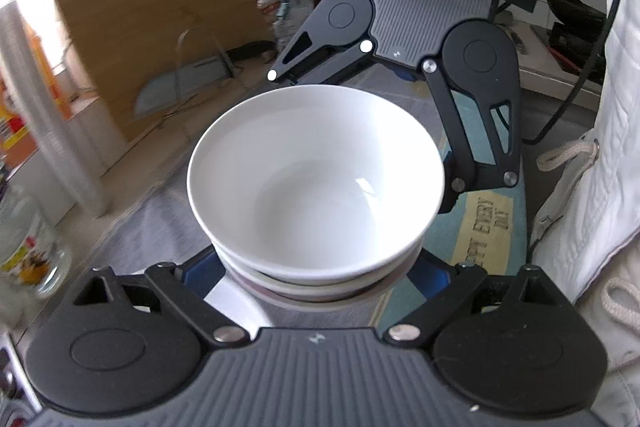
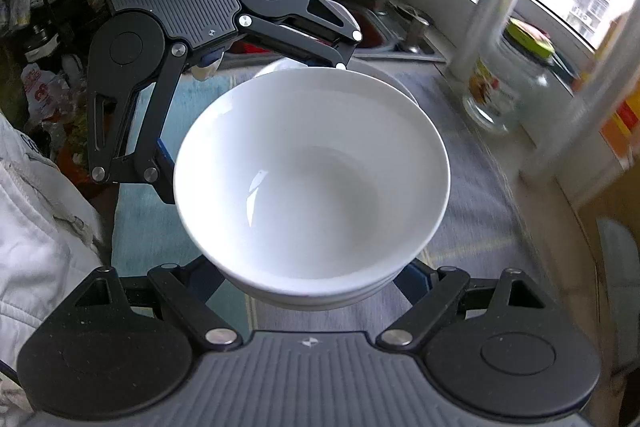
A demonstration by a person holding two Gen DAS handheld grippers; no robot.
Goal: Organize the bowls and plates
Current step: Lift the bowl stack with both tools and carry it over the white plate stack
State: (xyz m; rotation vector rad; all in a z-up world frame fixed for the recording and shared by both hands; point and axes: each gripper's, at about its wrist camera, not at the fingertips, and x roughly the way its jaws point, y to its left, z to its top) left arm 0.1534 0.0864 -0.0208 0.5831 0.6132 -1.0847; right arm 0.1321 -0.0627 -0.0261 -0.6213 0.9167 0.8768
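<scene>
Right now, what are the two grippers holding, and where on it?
Both hold the stack of white bowls, the left gripper and the right gripper clamping opposite sides below the top rim.

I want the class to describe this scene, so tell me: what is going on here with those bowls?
A person holds a stack of white ceramic bowls between two black hand-held tools, one on each side. The left tool and the right tool each clasp the stack from opposite sides, above a grey cloth-covered counter. A clear glass jar stands nearby.
</scene>
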